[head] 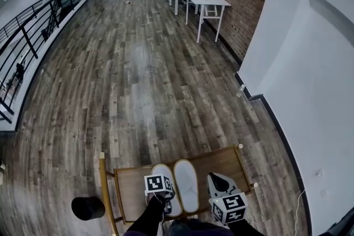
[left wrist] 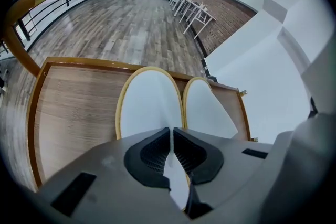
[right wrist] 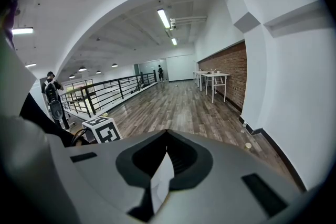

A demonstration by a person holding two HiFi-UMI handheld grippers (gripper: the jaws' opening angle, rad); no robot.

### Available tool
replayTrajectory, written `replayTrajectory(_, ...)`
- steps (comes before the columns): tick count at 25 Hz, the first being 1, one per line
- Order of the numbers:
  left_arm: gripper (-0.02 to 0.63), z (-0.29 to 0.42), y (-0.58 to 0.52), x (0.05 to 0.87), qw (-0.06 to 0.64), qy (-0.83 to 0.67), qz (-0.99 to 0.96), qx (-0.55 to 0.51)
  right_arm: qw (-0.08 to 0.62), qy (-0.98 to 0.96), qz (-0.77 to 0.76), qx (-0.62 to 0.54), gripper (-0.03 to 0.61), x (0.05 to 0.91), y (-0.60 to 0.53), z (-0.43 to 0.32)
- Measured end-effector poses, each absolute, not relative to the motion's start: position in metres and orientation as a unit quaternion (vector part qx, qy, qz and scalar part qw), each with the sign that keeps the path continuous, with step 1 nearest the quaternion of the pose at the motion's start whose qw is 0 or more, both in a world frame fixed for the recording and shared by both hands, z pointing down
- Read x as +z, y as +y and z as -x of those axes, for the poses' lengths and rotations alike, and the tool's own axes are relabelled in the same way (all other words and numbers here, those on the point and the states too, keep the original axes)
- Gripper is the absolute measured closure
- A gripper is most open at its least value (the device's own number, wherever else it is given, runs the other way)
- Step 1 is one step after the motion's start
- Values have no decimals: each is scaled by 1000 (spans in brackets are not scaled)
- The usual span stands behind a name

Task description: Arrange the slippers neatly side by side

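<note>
Two white slippers with pale yellow rims lie side by side, toes pointing away, on a small wooden table [head: 227, 166]. My left gripper [head: 161, 188] points steeply down over the heel end of the left slipper [head: 164, 169]. In the left gripper view its jaws [left wrist: 172, 129] are shut, with a thin white strip of the left slipper [left wrist: 149, 105] between the pads. The right slipper [head: 186, 185] [left wrist: 207, 110] lies free, touching its mate. My right gripper [head: 217, 179] hovers over the table's right part. Its jaws [right wrist: 167, 132] are shut and aim out over the floor.
The table [left wrist: 73, 113] has a raised wooden rim and a yellow curved rail [head: 105, 190] at its left. A black round object [head: 87, 207] stands on the floor to the left. White tables [head: 204, 3] line the brick wall; a railing [head: 33, 30] runs far left.
</note>
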State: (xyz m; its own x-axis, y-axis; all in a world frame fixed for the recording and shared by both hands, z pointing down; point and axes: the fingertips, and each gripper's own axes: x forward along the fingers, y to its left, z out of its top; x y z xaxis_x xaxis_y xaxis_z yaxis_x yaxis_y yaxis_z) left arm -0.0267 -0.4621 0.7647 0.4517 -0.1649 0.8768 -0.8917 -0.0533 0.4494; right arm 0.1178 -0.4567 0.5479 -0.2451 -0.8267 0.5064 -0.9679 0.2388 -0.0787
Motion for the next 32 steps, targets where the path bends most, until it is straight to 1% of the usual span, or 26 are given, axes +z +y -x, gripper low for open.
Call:
replayTrajectory(13, 598, 23, -460, 763, 548, -377, -657, 356, 181, -771, -580, 193, 580, 546, -463, -109)
replayTrajectory(22, 598, 27, -455, 744, 575, -365, -666, 304, 176, -782, -567, 190, 580, 547, -465, -91)
replayTrajectory(27, 597, 27, -449, 751, 570, -358, -658, 338, 176, -788, -559, 187, 580, 544, -462, -85)
replayTrajectory(32, 597, 25, -450, 753, 569, -350, -663, 338, 180, -785, -562, 188, 580, 546, -457, -87)
